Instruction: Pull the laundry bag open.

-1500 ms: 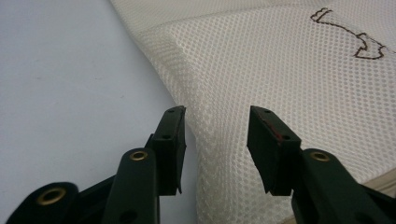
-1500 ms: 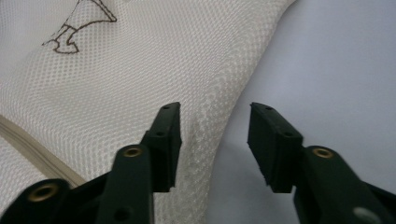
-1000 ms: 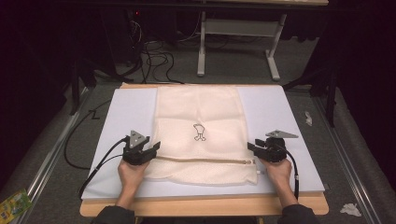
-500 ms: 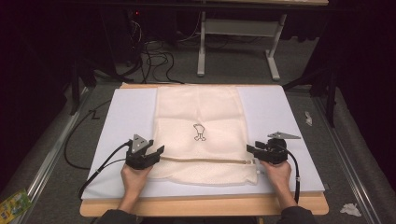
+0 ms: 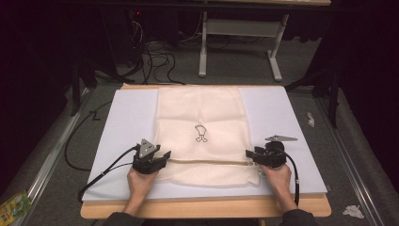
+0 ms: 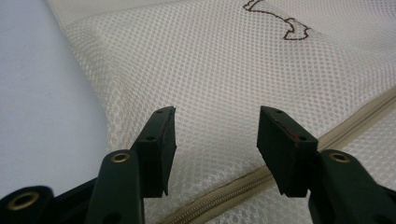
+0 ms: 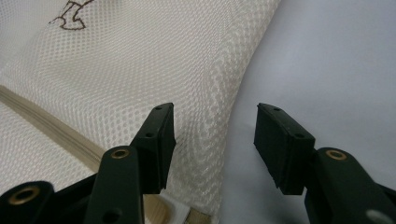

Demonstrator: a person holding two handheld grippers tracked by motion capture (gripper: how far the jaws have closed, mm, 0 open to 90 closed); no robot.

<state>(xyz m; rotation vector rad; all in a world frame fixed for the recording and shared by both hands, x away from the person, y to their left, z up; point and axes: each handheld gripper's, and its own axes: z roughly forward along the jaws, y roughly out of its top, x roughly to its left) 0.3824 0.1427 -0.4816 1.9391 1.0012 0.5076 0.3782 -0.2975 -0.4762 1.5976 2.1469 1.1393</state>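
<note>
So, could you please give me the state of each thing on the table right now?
Mesh bag: flat on the white mat.
Zipper: looks closed along its visible length.
Left gripper: open over the mesh, gripping nothing.
Right gripper: open, jaws just widened, straddling the bag's side edge.

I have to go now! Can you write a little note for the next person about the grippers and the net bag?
Left gripper: open, at the left end of the zipper, nothing held.
Right gripper: its jaws have just been opening; open, at the bag's right edge, nothing between them.
Mesh bag: flat on the white mat, zipper near the person.
Done: bag laid out.
Left: probably gripping the zipper ends.
</note>
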